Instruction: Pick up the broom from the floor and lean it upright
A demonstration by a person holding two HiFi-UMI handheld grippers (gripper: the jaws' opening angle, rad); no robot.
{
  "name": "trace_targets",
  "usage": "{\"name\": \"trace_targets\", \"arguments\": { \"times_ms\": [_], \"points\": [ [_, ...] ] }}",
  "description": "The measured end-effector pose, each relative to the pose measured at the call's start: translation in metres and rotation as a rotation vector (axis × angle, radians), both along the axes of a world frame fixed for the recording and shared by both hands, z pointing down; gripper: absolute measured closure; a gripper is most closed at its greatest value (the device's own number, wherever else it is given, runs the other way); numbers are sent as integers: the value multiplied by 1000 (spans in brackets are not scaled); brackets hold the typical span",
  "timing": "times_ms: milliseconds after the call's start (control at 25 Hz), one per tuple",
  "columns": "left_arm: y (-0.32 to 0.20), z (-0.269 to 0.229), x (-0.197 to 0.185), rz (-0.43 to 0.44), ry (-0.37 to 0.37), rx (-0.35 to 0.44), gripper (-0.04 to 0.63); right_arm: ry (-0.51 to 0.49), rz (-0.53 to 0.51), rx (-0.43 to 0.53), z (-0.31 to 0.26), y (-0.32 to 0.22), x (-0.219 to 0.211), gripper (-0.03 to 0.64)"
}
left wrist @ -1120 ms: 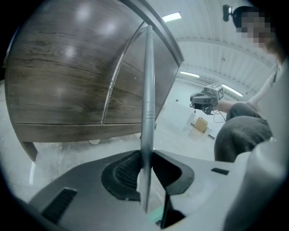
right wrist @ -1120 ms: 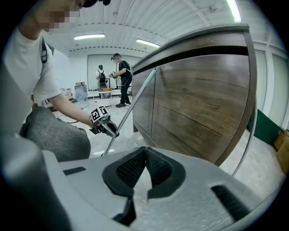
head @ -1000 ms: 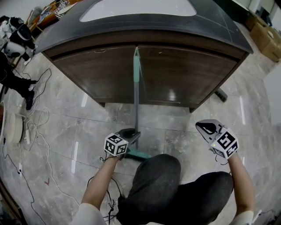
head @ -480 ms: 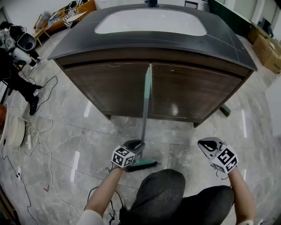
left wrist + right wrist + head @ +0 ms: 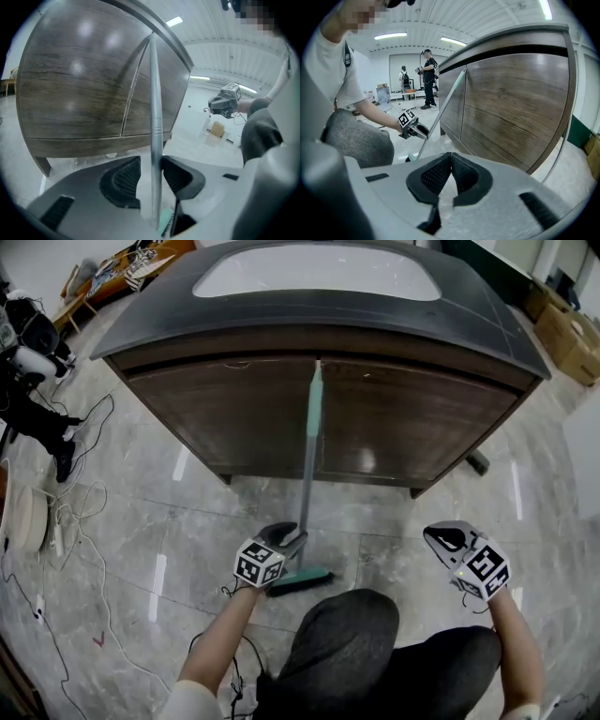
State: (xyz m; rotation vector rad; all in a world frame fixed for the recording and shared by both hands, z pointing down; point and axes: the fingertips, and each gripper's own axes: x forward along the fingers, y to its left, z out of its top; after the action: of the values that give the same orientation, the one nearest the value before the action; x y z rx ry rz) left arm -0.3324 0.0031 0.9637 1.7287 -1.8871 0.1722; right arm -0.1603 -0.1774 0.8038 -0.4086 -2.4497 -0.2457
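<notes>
The broom (image 5: 307, 465) stands upright. Its silver pole with a teal grip leans on the seam of the dark wood cabinet (image 5: 403, 427), and its teal head (image 5: 302, 578) rests on the floor. My left gripper (image 5: 292, 538) is around the lower pole. Its jaws have just been opening, and the pole (image 5: 154, 117) stands between the pads (image 5: 123, 180) with a gap on the left side. My right gripper (image 5: 441, 538) hovers off to the right, away from the broom, its pads (image 5: 461, 173) closed together on nothing. The right gripper view shows the leaning pole (image 5: 440, 117) and the left gripper (image 5: 417, 131).
The cabinet carries a dark countertop (image 5: 487, 324) with a white basin. Cables (image 5: 70, 512) trail over the marble floor at the left beside a round white object (image 5: 23, 519). Cardboard boxes (image 5: 567, 329) sit at the far right. My knee (image 5: 342, 634) is just behind the broom head.
The broom stays leaning on the cabinet with my left gripper at its lower pole. The head view has shifted a little. The right gripper has kept its place.
</notes>
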Motion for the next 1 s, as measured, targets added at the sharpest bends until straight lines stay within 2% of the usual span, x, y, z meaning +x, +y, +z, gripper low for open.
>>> {"name": "trace_targets", "arguments": {
  "times_ms": [680, 1000],
  "points": [
    [-12, -78, -12, -12, -82, 142, 459, 4, 28, 15, -3, -13, 12, 615],
    [-29, -128, 7, 35, -131, 220, 495, -12, 49, 0, -3, -21, 23, 615]
  ]
}}
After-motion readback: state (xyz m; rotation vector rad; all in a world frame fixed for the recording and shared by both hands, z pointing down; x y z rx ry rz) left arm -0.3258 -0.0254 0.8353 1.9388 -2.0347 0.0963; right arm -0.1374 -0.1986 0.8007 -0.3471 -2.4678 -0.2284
